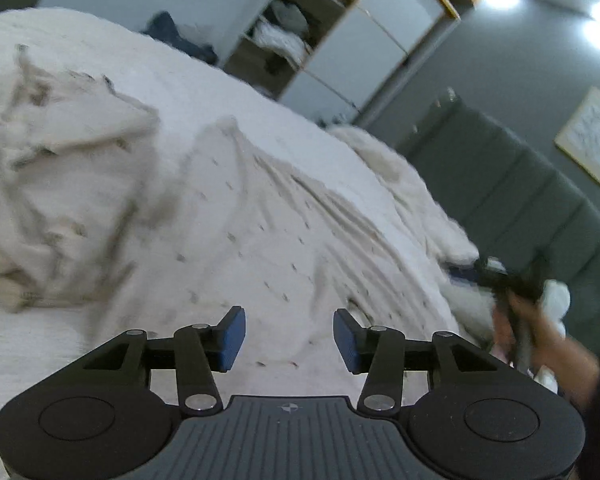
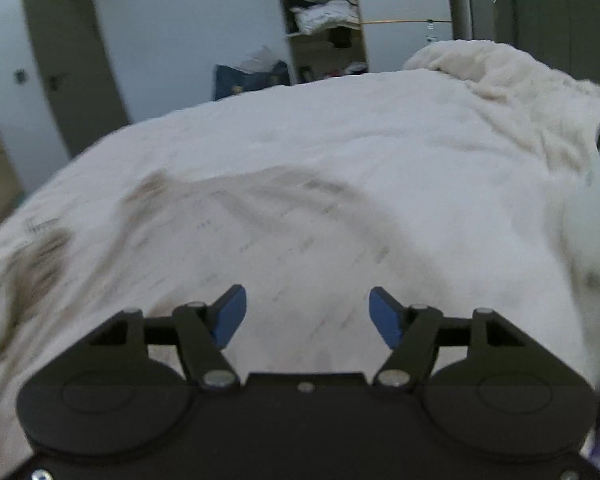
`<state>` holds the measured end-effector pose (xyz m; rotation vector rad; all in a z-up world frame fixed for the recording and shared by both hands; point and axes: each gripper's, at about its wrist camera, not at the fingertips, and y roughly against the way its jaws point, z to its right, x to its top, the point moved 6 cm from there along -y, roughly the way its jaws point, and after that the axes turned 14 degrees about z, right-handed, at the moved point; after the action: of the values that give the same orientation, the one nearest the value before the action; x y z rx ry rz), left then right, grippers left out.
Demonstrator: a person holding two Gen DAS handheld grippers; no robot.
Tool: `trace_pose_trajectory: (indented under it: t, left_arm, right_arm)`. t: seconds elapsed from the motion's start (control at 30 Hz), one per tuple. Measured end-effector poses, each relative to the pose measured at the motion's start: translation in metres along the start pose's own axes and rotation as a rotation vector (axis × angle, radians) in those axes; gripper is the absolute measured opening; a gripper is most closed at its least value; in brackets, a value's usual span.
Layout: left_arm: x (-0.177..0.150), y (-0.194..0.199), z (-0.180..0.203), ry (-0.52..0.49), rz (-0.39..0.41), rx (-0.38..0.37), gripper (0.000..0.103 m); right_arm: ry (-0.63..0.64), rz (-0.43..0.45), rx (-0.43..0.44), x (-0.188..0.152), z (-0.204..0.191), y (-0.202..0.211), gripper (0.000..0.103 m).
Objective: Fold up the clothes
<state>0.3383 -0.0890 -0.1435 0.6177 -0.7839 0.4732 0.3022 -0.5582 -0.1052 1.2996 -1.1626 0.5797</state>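
A cream garment with small dark dots (image 1: 268, 224) lies spread and wrinkled on the white bed (image 1: 188, 80). A second crumpled cream piece (image 1: 56, 184) lies bunched at the left. My left gripper (image 1: 289, 340) is open and empty, just above the near edge of the dotted garment. In the right wrist view the same garment (image 2: 260, 232) lies flat, blurred. My right gripper (image 2: 307, 316) is open and empty above it. The right gripper also shows in the left wrist view (image 1: 508, 284) at the bed's right side, blurred.
A fluffy cream blanket (image 2: 512, 84) is heaped at the bed's far right. An open wardrobe with clothes on shelves (image 1: 284, 36) stands behind the bed. A dark padded headboard (image 1: 540, 196) is at right. A blue bag (image 2: 252, 78) sits beyond the bed.
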Motion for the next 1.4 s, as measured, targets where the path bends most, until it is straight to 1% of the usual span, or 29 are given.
trace_pose_trajectory:
  t: [0.07,0.1,0.2,0.27,0.33,0.37,0.4,0.43,0.47,0.5,0.53,0.57,0.63,0.67,0.7,0.73,0.8,0.87,0.9,0.97,1.03,1.07,1.17,1.2,1.27,1.3,1.33,1.37,1.4]
  left_arm:
    - [-0.004,-0.020,-0.001,-0.021,-0.030,0.002,0.043]
    - [-0.006,-0.028,-0.001,-0.025,-0.042,0.003,0.043]
    - [-0.014,-0.047,-0.021,-0.014,-0.073,0.026,0.043]
    - [-0.021,-0.059,-0.031,-0.002,-0.093,0.040,0.043]
    - [-0.030,-0.067,-0.044,0.002,-0.128,0.084,0.042]
    - [-0.034,-0.068,-0.049,0.001,-0.140,0.094,0.042]
    - [-0.036,-0.070,-0.050,0.001,-0.149,0.089,0.042]
    - [-0.037,-0.071,-0.051,0.003,-0.153,0.085,0.042]
    - [-0.036,-0.071,-0.052,0.008,-0.154,0.079,0.042]
    - [-0.036,-0.070,-0.052,0.013,-0.154,0.074,0.042]
    - [-0.036,-0.071,-0.053,0.019,-0.155,0.071,0.042]
    - [-0.036,-0.071,-0.055,0.025,-0.156,0.069,0.042]
    - [-0.037,-0.071,-0.057,0.044,-0.160,0.066,0.042]
    - [-0.037,-0.071,-0.057,0.048,-0.161,0.065,0.042]
    - [-0.037,-0.071,-0.057,0.053,-0.164,0.065,0.042]
    - [-0.037,-0.071,-0.057,0.057,-0.167,0.065,0.042]
    - [-0.037,-0.072,-0.057,0.055,-0.168,0.069,0.042]
    - [-0.037,-0.071,-0.056,0.053,-0.170,0.073,0.042]
    - [-0.037,-0.071,-0.055,0.052,-0.170,0.077,0.042]
    - [-0.037,-0.068,-0.053,0.052,-0.168,0.085,0.042]
    - [-0.037,-0.066,-0.051,0.050,-0.167,0.092,0.042]
    - [-0.037,-0.066,-0.050,0.049,-0.165,0.094,0.042]
    - [-0.039,-0.068,-0.044,0.048,-0.163,0.092,0.042]
    - [-0.039,-0.068,-0.042,0.046,-0.164,0.090,0.042]
    - [-0.039,-0.069,-0.039,0.040,-0.165,0.083,0.042]
    - [-0.039,-0.070,-0.037,0.037,-0.165,0.079,0.042]
    - [-0.039,-0.070,-0.036,0.036,-0.165,0.076,0.042]
    - [-0.038,-0.069,-0.035,0.038,-0.163,0.074,0.042]
    - [-0.037,-0.069,-0.035,0.040,-0.161,0.072,0.042]
  right_arm:
    - [0.018,-0.016,0.005,0.021,0.011,-0.064,0.066]
    - [0.026,-0.020,0.006,0.026,0.014,-0.085,0.066]
    - [0.059,-0.060,0.032,0.024,0.013,-0.146,0.066]
    - [0.111,-0.146,0.030,0.021,0.009,-0.202,0.066]
    - [0.157,-0.183,0.015,0.015,0.004,-0.234,0.065]
    - [0.174,-0.197,0.022,0.012,0.001,-0.249,0.062]
    - [0.167,-0.211,0.048,0.009,-0.001,-0.256,0.058]
    - [0.160,-0.224,0.074,0.007,-0.003,-0.263,0.041]
    - [0.141,-0.245,0.107,0.005,-0.005,-0.270,0.010]
    - [0.058,-0.297,0.165,0.006,-0.003,-0.280,0.006]
    - [-0.041,-0.306,0.177,0.012,0.006,-0.283,0.004]
    - [-0.167,-0.286,0.178,0.022,0.022,-0.284,0.004]
    - [-0.420,-0.243,0.167,0.042,0.057,-0.286,0.003]
    - [-0.540,-0.211,0.090,0.049,0.083,-0.285,0.004]
    - [-0.563,-0.210,0.043,0.049,0.092,-0.285,0.004]
    - [-0.562,-0.222,-0.045,0.047,0.105,-0.283,0.005]
    - [-0.494,-0.227,-0.080,0.045,0.105,-0.277,0.015]
    - [-0.438,-0.221,-0.096,0.044,0.101,-0.271,0.050]
    - [-0.410,-0.213,-0.113,0.046,0.101,-0.268,0.054]
    - [-0.310,-0.174,-0.153,0.053,0.100,-0.252,0.054]
    - [-0.268,-0.148,-0.130,0.057,0.093,-0.244,0.054]
    - [-0.256,-0.151,-0.088,0.059,0.086,-0.240,0.053]
    - [-0.309,-0.211,0.020,0.053,0.058,-0.236,0.051]
    - [-0.323,-0.221,0.037,0.052,0.050,-0.236,0.051]
    - [-0.369,-0.248,0.116,0.045,0.011,-0.240,0.050]
    - [-0.344,-0.249,0.150,0.045,-0.009,-0.240,0.050]
    - [-0.308,-0.246,0.185,0.045,-0.032,-0.240,0.051]
    - [-0.227,-0.233,0.223,0.047,-0.062,-0.240,0.056]
    - [-0.161,-0.248,0.239,0.044,-0.087,-0.244,0.056]
